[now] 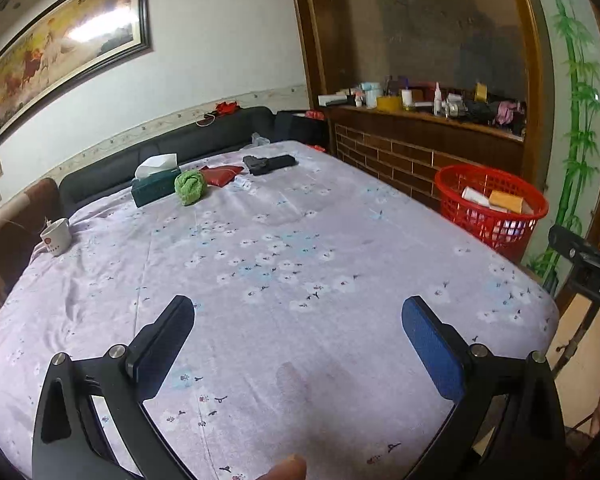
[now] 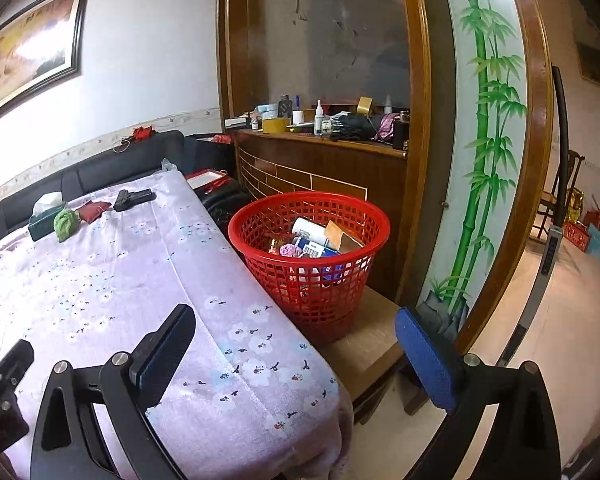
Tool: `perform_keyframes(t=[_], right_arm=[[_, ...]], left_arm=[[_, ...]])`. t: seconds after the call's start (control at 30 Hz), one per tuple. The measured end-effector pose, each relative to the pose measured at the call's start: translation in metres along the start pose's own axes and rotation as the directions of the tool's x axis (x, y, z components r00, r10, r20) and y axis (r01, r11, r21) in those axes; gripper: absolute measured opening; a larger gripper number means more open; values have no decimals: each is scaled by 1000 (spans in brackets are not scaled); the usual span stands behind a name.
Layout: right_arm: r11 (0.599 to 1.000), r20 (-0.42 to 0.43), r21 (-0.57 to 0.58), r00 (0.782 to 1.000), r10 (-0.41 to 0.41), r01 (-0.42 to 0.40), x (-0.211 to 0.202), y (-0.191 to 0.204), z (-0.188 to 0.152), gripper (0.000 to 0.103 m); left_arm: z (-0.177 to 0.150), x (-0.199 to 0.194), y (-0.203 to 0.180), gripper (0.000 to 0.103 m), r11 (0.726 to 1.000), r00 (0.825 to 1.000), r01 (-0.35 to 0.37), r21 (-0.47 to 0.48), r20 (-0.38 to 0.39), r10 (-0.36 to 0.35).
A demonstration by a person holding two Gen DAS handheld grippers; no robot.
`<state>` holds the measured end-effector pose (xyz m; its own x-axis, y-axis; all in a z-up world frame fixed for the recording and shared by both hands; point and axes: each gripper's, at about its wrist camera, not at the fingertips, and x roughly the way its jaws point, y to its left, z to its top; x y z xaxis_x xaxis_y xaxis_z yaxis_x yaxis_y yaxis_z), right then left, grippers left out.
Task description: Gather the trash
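A red mesh basket [image 2: 312, 256] stands on a low wooden stool beside the table, holding a white bottle, cardboard and wrappers; its rim [image 1: 488, 176] shows at the right of the left wrist view. My left gripper [image 1: 298, 312] is open over the near part of the lilac floral tablecloth [image 1: 260, 264], nothing between its fingers. My right gripper [image 2: 294, 320] is open too, straddling the table's right edge, in front of the basket. A small white crumpled bit [image 1: 242, 183] lies at the far end of the table.
At the table's far end lie a green tissue box [image 1: 156, 184], a green cloth [image 1: 190, 186], a red pouch [image 1: 220, 174] and a black case [image 1: 268, 164]. A white mug [image 1: 56, 236] stands at the left edge. A cluttered wooden counter [image 2: 324, 140] is behind the basket.
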<state>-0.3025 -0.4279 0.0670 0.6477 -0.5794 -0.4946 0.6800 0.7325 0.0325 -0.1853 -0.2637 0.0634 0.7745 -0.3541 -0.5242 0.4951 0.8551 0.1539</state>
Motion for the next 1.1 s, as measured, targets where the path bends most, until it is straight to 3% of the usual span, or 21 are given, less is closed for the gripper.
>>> perform_keyframes(t=[0.17,1.1], right_arm=[[1000,0,-5,1000,0,0,0,-1,-1,102],[1000,-22,-18,1000,17,-18,5,7,-2,102]], left_arm=[[-3,8,-7,103,998,997,61,27,-44,-60],[-9,13,2,103,998,996,65,-10,-60,-66]])
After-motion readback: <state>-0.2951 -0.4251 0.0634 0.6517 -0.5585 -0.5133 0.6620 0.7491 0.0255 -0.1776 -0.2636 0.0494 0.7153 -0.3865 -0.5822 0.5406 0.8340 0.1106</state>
